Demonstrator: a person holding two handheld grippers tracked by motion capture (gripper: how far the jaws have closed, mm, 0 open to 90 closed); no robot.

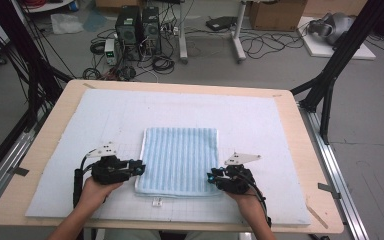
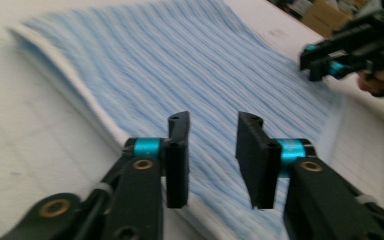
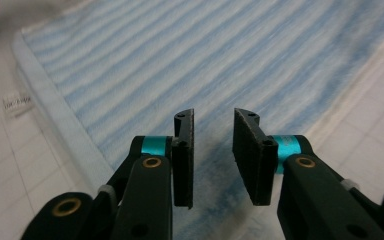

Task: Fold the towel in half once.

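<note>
Lying flat near the front middle of the table (image 1: 280, 100), on a pale gridded mat (image 1: 105, 115), a blue striped towel (image 1: 180, 150) is already folded into a neat rectangle, its layered edge facing the person. The left gripper (image 1: 141, 167) sits at the towel's near left corner and the right gripper (image 1: 211, 177) at its near right corner, each pointing inward so that the two corners can be taken at once and the cloth kept square. In the left gripper view the left gripper (image 2: 212, 145) has its jaws parted with the striped cloth beneath the gap and nothing pinched; the right gripper (image 3: 213, 145) stands the same way in its own view, jaws apart over the towel (image 3: 180, 60) without pressing it. Both are released, then, poised above the fabric rather than grasping it. The pictures are somewhat blurred, so whether a pad brushes the pile is hard to say. A small white label (image 3: 17, 104) lies on the mat just off the towel's edge. Judging by this symmetric placing, the next fold probably calls for both jaws to close on the near corners together.
</note>
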